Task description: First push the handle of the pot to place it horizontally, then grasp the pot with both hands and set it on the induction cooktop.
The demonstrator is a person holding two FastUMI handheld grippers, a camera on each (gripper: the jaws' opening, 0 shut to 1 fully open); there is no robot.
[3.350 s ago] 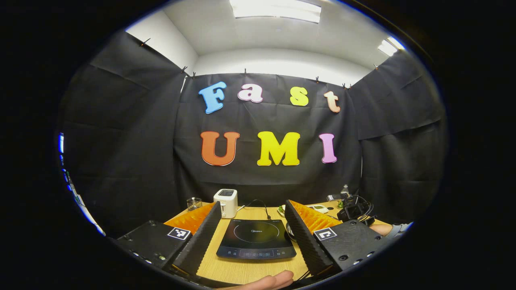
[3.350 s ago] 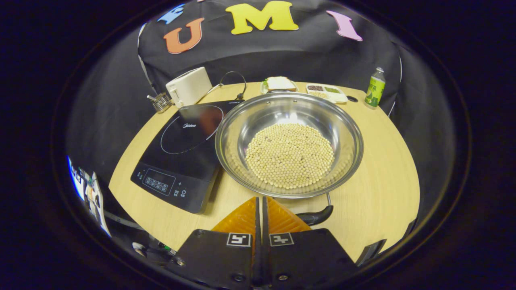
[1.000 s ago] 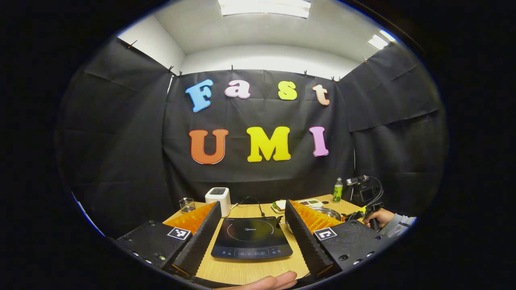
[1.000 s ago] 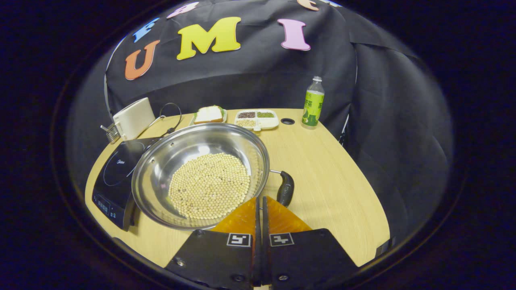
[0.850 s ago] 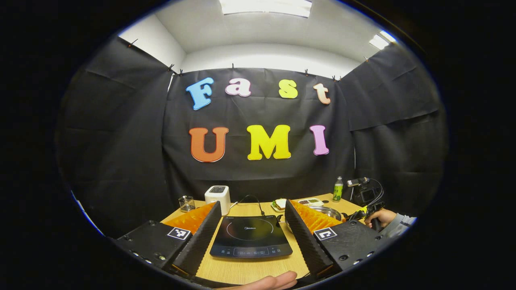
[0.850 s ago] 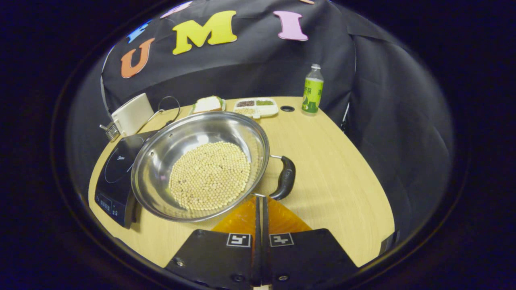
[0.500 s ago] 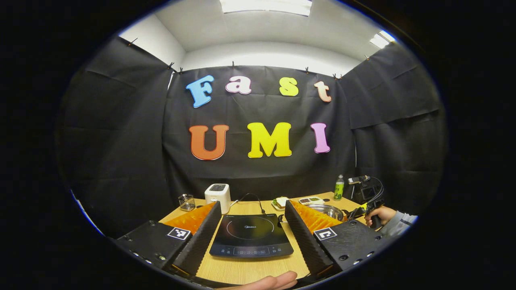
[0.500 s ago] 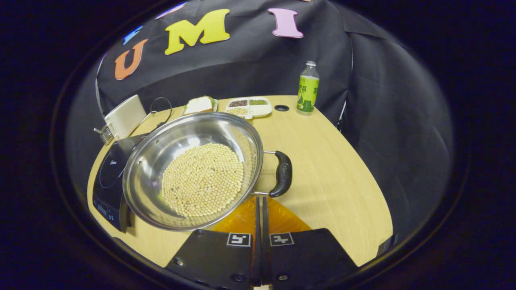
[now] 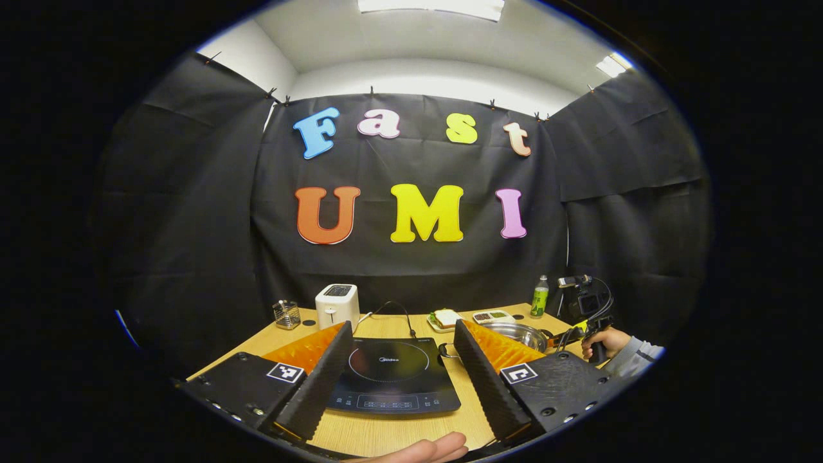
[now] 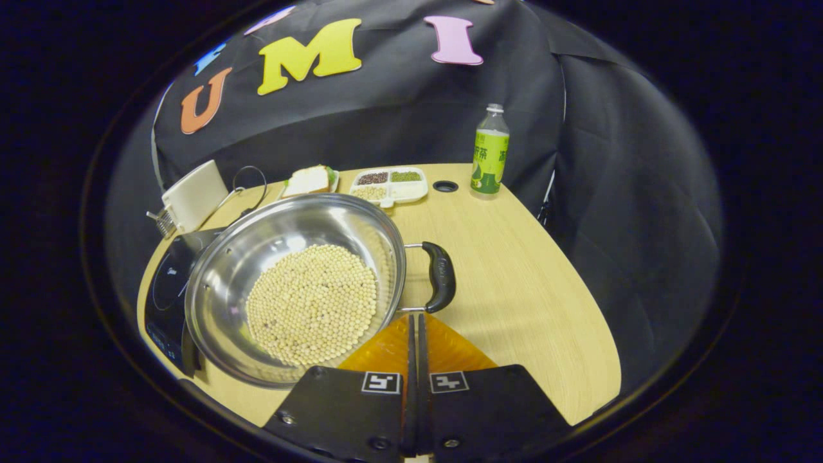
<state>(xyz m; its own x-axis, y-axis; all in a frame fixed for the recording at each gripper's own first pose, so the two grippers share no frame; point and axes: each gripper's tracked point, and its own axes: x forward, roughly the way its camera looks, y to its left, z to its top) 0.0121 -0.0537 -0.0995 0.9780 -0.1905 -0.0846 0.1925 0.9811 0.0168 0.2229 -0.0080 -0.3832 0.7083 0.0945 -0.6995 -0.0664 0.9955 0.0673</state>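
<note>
Holding my right claw [image 10: 415,334] clenched and empty just near of the pot's handle [image 10: 441,276], I logged the pot [image 10: 296,286] on the counter [image 10: 514,283], overlapping the induction cooktop [image 9: 389,376] to its left, my left claw [image 9: 402,360] spread farther off.

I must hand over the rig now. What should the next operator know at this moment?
Left gripper: jaws open, holding nothing, above the induction cooktop.
Right gripper: jaws shut and empty, beside the pot, just below its black handle.
The pot, with beans in it, stands on the table, its left edge overlapping the cooktop.
Handle appears turned sideways.
Left: grasp the pot with both grippers and set it on the cooktop.
</note>
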